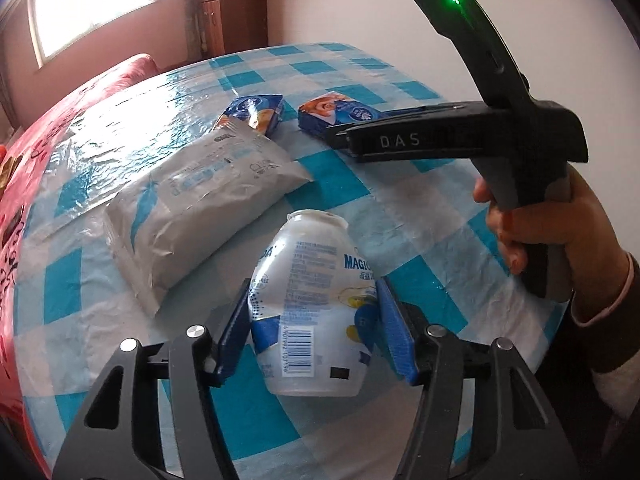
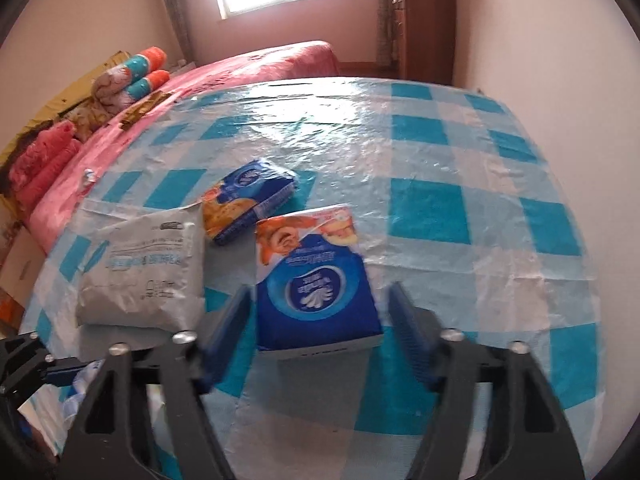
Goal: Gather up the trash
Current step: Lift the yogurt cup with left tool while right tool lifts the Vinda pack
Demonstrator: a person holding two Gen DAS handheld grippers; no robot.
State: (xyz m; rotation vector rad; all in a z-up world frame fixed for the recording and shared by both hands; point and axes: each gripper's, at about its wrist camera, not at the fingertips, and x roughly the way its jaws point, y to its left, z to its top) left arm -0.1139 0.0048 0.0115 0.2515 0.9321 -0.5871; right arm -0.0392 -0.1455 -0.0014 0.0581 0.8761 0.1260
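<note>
My left gripper (image 1: 312, 320) is shut on a crumpled white plastic bottle (image 1: 312, 304) with blue print, lying on the checked tablecloth (image 1: 400, 216). A grey-white pouch (image 1: 200, 208) lies to its left. Two blue cartons lie farther back, one (image 1: 256, 114) on the left and one (image 1: 340, 114) on the right. My right gripper (image 2: 320, 320) is open, its blue pads either side of the nearer blue carton (image 2: 316, 284) without touching it. The other carton (image 2: 248, 204) and the pouch (image 2: 148, 268) lie to its left. In the left wrist view the right gripper (image 1: 340, 138) reaches over that carton.
A pink bed (image 2: 256, 64) with rolled blankets (image 2: 132, 76) borders the table's far-left side. A wooden cabinet (image 2: 424, 20) stands at the back by the wall. The table's right edge runs along a white wall (image 2: 600, 160).
</note>
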